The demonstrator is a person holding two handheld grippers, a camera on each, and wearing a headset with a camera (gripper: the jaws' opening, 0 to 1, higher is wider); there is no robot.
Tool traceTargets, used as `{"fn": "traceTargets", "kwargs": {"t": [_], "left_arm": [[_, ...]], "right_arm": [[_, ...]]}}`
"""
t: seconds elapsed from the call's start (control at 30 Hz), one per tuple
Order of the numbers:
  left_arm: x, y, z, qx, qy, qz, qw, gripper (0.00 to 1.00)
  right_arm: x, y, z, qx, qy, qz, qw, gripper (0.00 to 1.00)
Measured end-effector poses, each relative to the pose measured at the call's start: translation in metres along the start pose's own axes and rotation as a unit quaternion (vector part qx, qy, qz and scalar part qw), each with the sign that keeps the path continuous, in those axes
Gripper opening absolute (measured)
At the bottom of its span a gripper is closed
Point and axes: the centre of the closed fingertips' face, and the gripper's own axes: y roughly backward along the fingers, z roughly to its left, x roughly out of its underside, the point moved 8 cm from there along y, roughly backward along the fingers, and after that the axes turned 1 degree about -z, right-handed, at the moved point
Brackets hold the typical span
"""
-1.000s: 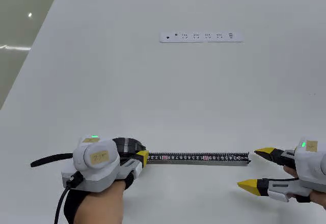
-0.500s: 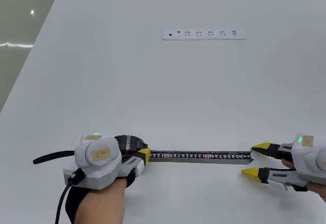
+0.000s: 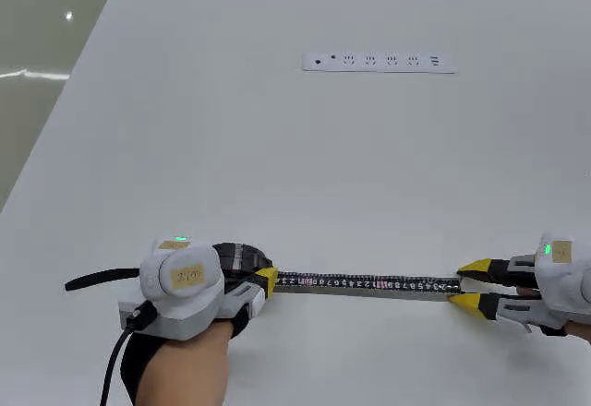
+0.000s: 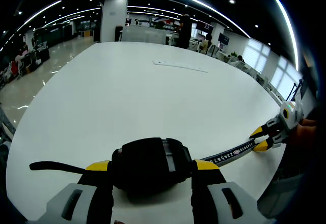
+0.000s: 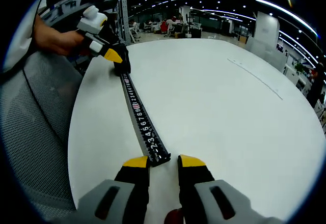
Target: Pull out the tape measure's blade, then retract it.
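Your left gripper [image 4: 152, 167] is clamped on the black tape measure case [image 3: 238, 258] near the front edge of the white table [image 3: 277, 148], and the blade [image 3: 369, 283] lies flat, pulled out toward your right. Your right gripper [image 5: 164, 162] has its jaws close on either side of the blade tip, but can't tell if they're actually pinching it.

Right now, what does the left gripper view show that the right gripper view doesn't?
Left gripper view: the tape measure case up close, clamped in the left gripper, its black strap lying to one side, and the right gripper at the far end.
Right gripper view: the end hook between the right gripper's open jaws, readable numerals, and a mesh chair.
Both: the extended blade, the white table and the power strip.
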Motion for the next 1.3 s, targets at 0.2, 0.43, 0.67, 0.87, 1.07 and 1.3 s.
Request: {"fn": "traceTargets", "kwargs": {"t": [0.2, 0.43, 0.67, 0.87, 1.07, 1.3], "left_arm": [[-0.0001, 0.0001, 0.0002, 0.0, 0.001, 0.0, 1.0, 0.59], [0.0, 0.0003, -0.0002, 0.0, 0.0, 0.0, 1.0, 0.59], [-0.0004, -0.0003, -0.0003, -0.003, 0.002, -0.001, 1.0, 0.59], [-0.001, -0.0008, -0.0004, -0.006, 0.006, 0.003, 1.0, 0.6], [-0.0017, -0.0012, -0.0002, -0.007, 0.005, 0.012, 0.9999, 0.58], [-0.002, -0.001, -0.0005, -0.01, 0.003, 0.017, 0.9998, 0.57]], "right_arm": [[0.0005, -0.0006, -0.0009, -0.017, 0.02, 0.001, 0.9997, 0.15], [0.0014, -0.0002, 0.0003, -0.021, 0.036, -0.007, 0.9991, 0.14], [0.0047, 0.0003, 0.002, -0.015, 0.026, -0.018, 0.9994, 0.13], [0.0055, -0.0003, 0.0015, -0.015, 0.021, -0.016, 0.9995, 0.13], [0.0055, 0.0001, 0.0003, -0.015, 0.015, -0.015, 0.9997, 0.13], [0.0029, -0.0008, 0.0001, -0.023, 0.015, -0.014, 0.9995, 0.13]]}}
